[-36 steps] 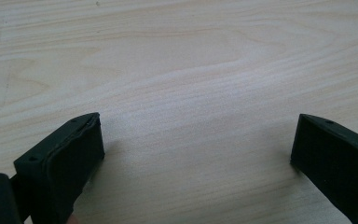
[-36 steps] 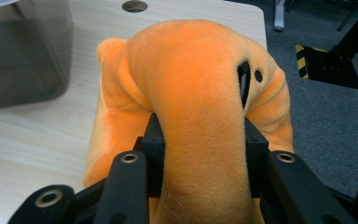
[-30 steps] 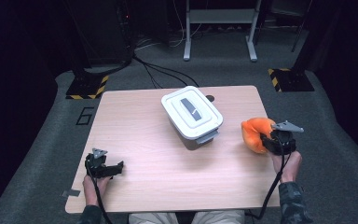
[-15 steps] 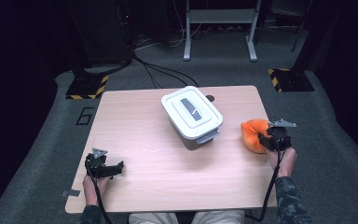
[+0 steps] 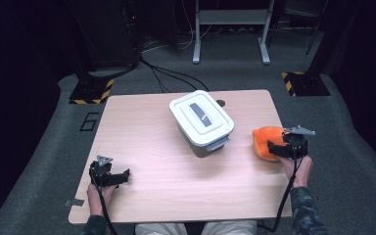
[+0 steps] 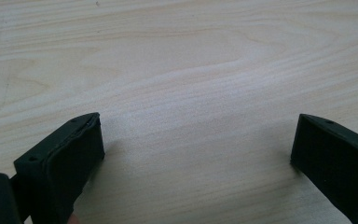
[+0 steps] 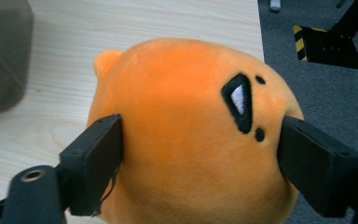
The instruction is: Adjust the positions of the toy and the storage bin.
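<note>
Pale wood table (image 5: 166,147) carries a lidded white box (image 5: 201,121). Right gripper (image 7: 200,149), jaws just opened wide, straddles the orange plush toy (image 7: 186,135), pads at its sides. Left gripper (image 6: 196,144) rests open on bare wood.

Light wood-grain table (image 5: 176,161), rectangular with rounded corners, standing on grey carpet. On it: white lidded plastic box (image 5: 201,120) with a grey handle on the lid, sitting centre-rear and turned at an angle to the table edges. Orange plush toy (image 5: 267,142) rests at the right edge, near the box but apart from it; black-and-white stitched marking on it in the right gripper view. Small dark hole in the tabletop just behind the box.
</note>
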Action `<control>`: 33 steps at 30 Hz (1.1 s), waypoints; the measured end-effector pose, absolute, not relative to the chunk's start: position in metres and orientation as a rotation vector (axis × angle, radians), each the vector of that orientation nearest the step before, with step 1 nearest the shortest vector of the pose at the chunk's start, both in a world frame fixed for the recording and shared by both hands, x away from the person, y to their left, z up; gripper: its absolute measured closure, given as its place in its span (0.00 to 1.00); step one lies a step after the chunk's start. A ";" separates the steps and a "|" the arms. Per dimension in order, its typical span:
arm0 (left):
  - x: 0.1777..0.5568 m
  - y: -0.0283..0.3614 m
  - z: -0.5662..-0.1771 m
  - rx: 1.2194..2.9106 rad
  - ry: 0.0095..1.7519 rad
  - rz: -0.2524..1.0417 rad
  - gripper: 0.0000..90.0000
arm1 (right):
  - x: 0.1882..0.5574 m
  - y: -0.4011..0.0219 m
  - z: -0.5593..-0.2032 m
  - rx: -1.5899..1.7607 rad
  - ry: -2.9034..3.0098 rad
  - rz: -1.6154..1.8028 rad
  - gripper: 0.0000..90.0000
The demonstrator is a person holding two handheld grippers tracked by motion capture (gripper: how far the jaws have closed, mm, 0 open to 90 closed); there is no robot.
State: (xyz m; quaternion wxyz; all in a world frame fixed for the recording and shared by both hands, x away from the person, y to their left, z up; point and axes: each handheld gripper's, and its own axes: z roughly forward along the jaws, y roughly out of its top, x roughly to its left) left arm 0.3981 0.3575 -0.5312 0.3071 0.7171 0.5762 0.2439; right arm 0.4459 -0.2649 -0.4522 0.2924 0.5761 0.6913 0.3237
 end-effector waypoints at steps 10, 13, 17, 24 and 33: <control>0.398 0.357 -0.531 1.897 1.524 0.645 0.02 | 0.436 -0.263 -0.436 1.492 1.847 0.912 0.09; 0.398 0.358 -0.531 1.897 1.524 0.645 0.02 | 0.434 -0.257 -0.428 1.463 1.858 0.927 0.08; 0.398 0.357 -0.531 1.897 1.524 0.645 0.02 | 0.434 -0.247 -0.421 1.427 1.876 0.950 0.07; 0.398 0.357 -0.531 1.896 1.524 0.645 0.02 | 0.440 -0.231 -0.416 1.387 1.938 0.968 0.07; 0.398 0.357 -0.531 1.896 1.524 0.645 0.02 | 0.451 -0.208 -0.409 1.338 1.996 1.024 0.08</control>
